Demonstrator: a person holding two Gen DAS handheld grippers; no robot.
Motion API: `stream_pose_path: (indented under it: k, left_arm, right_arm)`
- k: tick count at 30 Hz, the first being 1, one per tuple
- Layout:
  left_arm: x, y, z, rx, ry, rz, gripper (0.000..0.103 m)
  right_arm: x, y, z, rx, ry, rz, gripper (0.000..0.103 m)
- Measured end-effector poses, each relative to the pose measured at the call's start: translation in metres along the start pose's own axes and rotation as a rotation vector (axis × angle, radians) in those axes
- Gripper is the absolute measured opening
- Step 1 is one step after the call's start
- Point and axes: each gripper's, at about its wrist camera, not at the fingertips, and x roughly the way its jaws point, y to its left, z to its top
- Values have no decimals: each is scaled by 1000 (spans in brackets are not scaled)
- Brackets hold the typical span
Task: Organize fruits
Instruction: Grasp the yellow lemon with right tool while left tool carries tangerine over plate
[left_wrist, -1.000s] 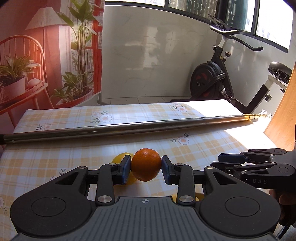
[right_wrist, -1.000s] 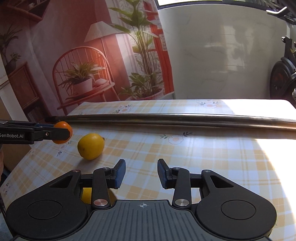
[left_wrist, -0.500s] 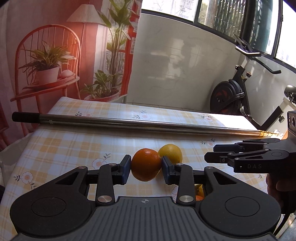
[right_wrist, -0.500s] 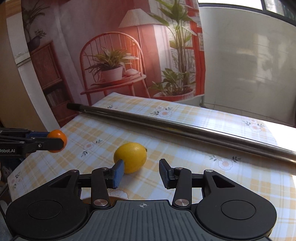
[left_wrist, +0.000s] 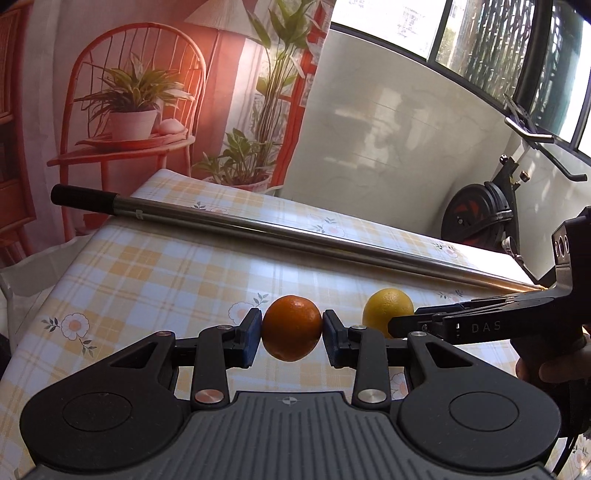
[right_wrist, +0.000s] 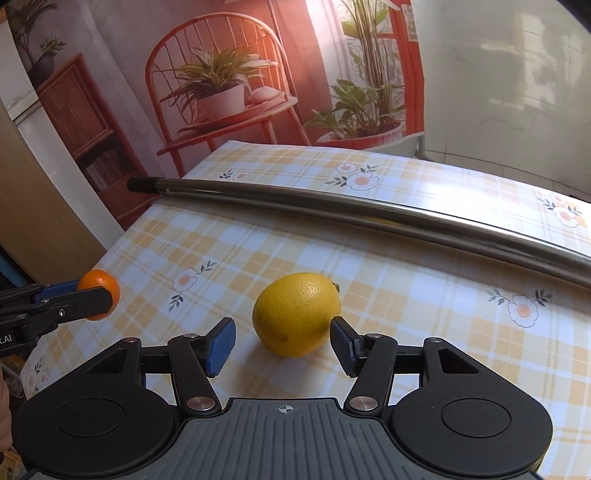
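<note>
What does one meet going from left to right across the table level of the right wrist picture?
Small round orange clamped in the left gripper → blue left pad of the open right gripper → oval yellow lemon on the checked tablecloth → the dark right finger.

My left gripper (left_wrist: 291, 338) squeezes a round orange (left_wrist: 291, 327) and holds it up above the table. A yellow lemon (right_wrist: 296, 314) lies on its side on the checked tablecloth (right_wrist: 258, 236), between my right gripper's (right_wrist: 282, 345) spread fingers.
</note>
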Motion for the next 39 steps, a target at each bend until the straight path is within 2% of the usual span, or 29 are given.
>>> stream_pose_path:
  k: [3,7,12,16,23,30,39]
  left_arm:
    - [1,3,-1,-17,-3,2,38]
    - [2,5,-6,-26,3,-1,38]
    - [3,4,-7,-32,4,-14,38]
    - [4,3,-7,-32,5,-23,38]
    - [4,-3,-10,-22,12,-33,38]
    - [-1,-11,-9,0,19,-45,38]
    - [-11,-31,-11,47,21,-52,38]
  right_arm:
    - [9,-6,6,71,13,10,60]
    - [16,-13,13,125,18,16,61]
    - [23,-8,15,95,33,-16,59]
    - [30,-6,15,92,55,-38,51]
    - [33,-8,9,118,49,-33,50]
    - [21,-7,1,104,36,-30,50]
    - [-27,-4,-14,49,-48,1,50]
